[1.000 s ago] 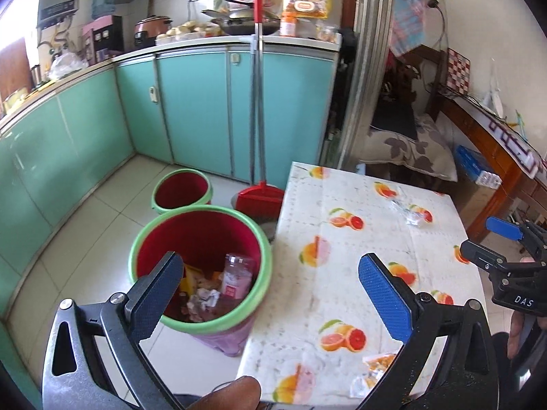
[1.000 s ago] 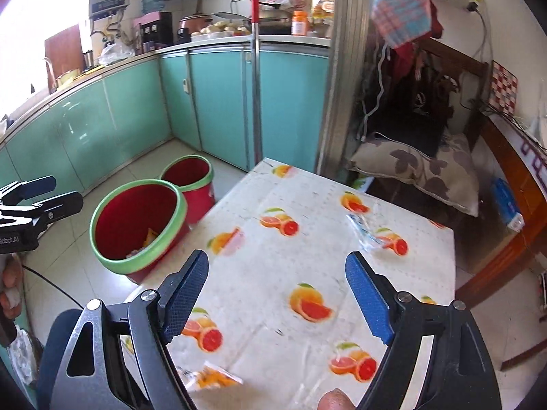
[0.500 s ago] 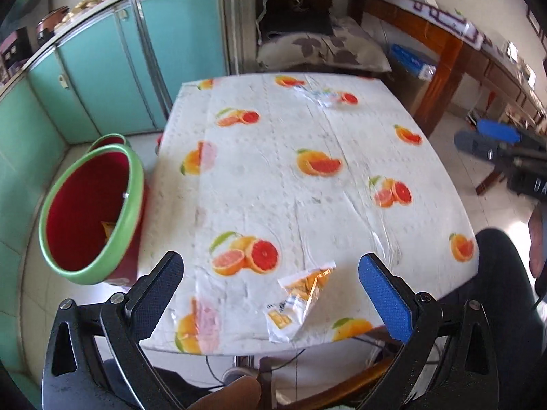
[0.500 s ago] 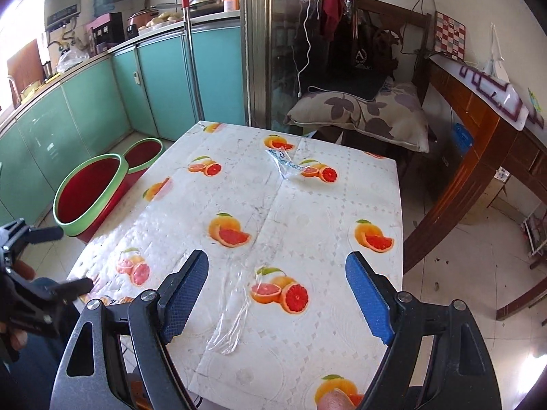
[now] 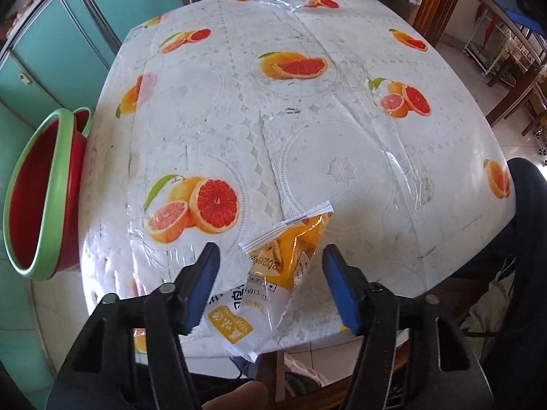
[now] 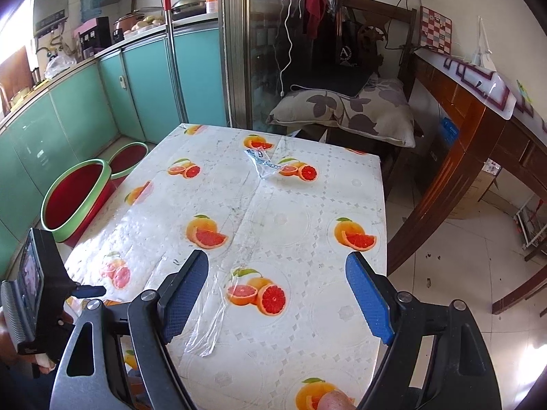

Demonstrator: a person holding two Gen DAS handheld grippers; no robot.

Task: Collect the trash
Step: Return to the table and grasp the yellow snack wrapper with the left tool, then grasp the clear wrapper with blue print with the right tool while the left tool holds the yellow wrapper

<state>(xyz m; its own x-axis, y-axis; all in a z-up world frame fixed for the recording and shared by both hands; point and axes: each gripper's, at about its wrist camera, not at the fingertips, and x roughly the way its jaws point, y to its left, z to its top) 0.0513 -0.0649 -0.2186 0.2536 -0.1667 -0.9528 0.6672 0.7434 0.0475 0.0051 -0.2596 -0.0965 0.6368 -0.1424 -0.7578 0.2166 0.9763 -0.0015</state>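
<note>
- My left tool [image 5: 270, 280] has dropped from over the bin to the near edge of the tabletop [image 5: 342, 130]; its jaws are closing around the yellow snack wrapper [image 5: 273, 273], pads not yet touching it.
- That wrapper lies half over the tabletop's near edge, its torn white end pointing inward.
- My right tool [image 6: 277, 294] has swung from the left side to the middle, and hangs unclenched and empty above the printed cloth.
- A clear wrapper [image 6: 261, 164] lies at the far end, well apart from both tools.
- A loose fold of clear film [image 6: 208, 328] sits just beside my right tool's left finger.
- The red bin [image 6: 77, 201] stands on the floor left of the tabletop, a smaller one behind it.
</note>
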